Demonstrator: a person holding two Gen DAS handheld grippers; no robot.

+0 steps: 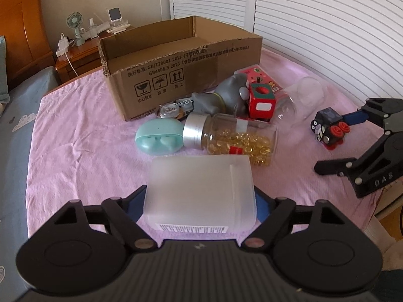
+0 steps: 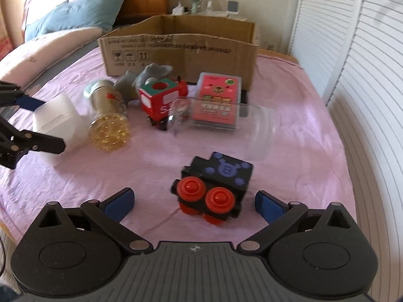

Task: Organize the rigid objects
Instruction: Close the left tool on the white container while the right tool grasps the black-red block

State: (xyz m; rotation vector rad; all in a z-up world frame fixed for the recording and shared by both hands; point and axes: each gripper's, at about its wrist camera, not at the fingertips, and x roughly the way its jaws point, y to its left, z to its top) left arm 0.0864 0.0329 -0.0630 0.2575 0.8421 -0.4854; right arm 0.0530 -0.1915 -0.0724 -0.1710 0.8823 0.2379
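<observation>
Okay: left gripper (image 1: 200, 196) jaws holding frosted box (image 1: 200, 191); right gripper (image 2: 195, 201) jaws wide, should center on black toy (image 2: 214, 188) before closing

Soft daylight fills both my views, brightest off the white louvred doors (image 1: 327, 25) on the right, which bow hard at the fisheye rim while the corners go black. Shadows on the pink sheet (image 1: 75, 125) are faint. My right view is smeared with blur: the capsule jar (image 2: 108, 118) and clear glass (image 2: 226, 128) look ghosted. My left view stays sharper, though the frosted box (image 1: 199, 191) close in looks hazy
</observation>
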